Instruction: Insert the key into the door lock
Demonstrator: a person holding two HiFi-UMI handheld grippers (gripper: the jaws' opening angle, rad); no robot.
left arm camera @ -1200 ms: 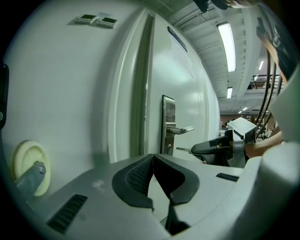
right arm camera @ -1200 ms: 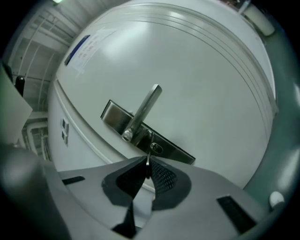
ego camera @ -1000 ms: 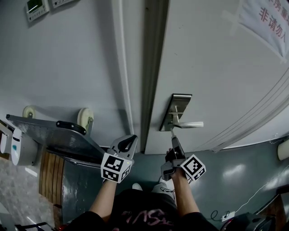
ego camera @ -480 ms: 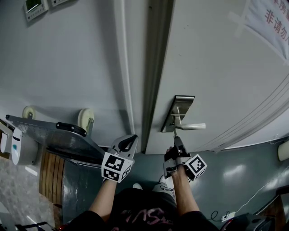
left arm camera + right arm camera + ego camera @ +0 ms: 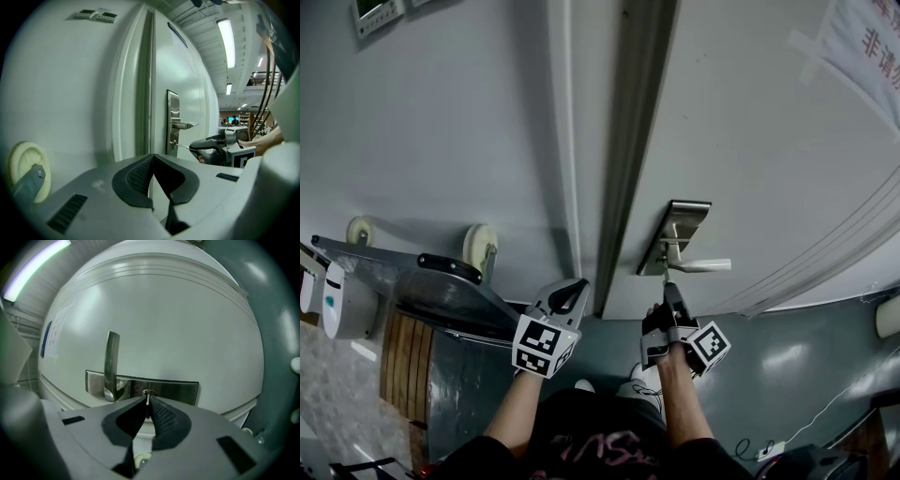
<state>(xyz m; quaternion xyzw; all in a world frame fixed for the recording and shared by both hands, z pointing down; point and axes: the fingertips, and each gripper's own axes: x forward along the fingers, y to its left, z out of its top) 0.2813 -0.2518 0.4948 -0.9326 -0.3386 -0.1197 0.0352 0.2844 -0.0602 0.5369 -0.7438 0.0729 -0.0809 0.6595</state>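
As right gripper (image 5: 668,292) holds one key (image 5: 148,401) at lock (image 5: 172,143) | left gripper (image 5: 573,288) closed

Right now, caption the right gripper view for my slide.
Right gripper shut on the key, tip at the door lock beside the handle.

- A white paper sign (image 5: 862,37) is stuck on the door (image 5: 750,141), at 2 o'clock in the head view. It has big red Chinese words. "非请勿" can be read; the picture edge cuts off the rest.
- In the right gripper view this sign is at 9 o'clock. Its print is too small to read.
- A small wall box (image 5: 375,11) at 11 o'clock has a green screen. Nothing on it can be read.
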